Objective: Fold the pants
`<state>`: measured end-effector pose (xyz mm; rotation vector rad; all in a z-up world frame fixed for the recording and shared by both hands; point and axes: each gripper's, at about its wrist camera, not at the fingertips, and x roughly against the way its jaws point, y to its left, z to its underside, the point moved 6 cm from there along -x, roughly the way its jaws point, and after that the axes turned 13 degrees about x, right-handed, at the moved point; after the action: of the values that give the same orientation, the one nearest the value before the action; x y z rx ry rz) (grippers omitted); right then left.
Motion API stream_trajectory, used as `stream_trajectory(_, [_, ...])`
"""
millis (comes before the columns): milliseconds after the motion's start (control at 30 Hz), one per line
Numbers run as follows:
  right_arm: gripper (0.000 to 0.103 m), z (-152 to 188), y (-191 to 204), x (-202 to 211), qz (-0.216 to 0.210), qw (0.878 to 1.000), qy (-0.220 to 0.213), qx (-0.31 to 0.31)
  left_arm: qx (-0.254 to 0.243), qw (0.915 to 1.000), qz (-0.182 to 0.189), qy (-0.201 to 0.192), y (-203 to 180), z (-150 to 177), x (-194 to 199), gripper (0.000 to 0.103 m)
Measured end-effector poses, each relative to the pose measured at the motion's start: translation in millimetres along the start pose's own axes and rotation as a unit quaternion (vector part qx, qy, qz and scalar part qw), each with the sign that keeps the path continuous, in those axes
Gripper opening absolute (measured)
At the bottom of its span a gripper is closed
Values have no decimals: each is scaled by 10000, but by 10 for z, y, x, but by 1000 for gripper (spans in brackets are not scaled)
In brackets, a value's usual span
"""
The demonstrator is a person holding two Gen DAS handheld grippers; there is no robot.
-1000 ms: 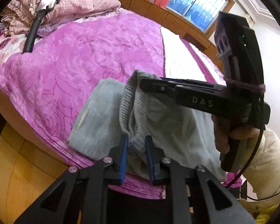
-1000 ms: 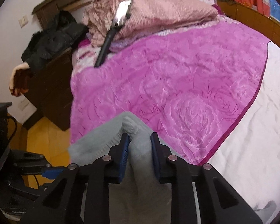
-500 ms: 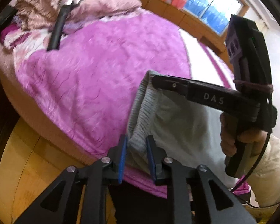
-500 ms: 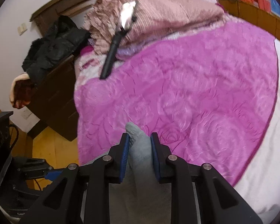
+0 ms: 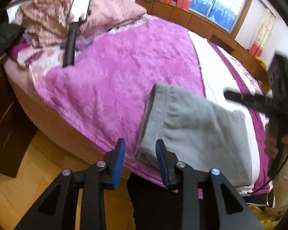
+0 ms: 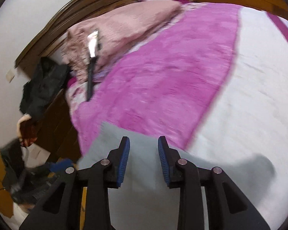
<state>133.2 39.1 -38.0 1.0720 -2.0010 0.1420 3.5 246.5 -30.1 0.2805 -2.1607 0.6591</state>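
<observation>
The grey pants [image 5: 194,132] lie folded on the pink bedspread [image 5: 124,72] near the bed's front edge, waistband toward the left. My left gripper [image 5: 140,153] is open and empty, just in front of the waistband corner. My right gripper [image 6: 143,155] is open and empty, hovering above the pants [image 6: 144,195]. It also shows in the left wrist view [image 5: 274,103], blurred, held above the right end of the pants.
A phone on a black stick [image 5: 73,32] leans on the pink pillows [image 5: 48,11] at the head of the bed. A white sheet [image 6: 249,95] covers the bed's right side. A dark nightstand with black clothes [image 6: 40,84] stands on the left. Wooden floor [image 5: 19,187] lies below.
Both grippers have opened and let go of the pants, which now lie folded on the bed. Both grippers have pulled back a little; the right one has swung right.
</observation>
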Motion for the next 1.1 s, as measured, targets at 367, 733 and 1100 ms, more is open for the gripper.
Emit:
stream_trajectory(367, [23,627,-557,190,948,9930,233,-664,-567,9929,1044,11,-1051,-267,-451,34])
stream_trajectory(733, [23,841,-847,38,912,9913,-56,-948,-641,9964,332,440,-934,-150,-1193,28])
stream_trajectory(1100, [36,977,-670,459,780,9898,-105,-1185,-729,9960,-187,491,-941,-12,-767,28])
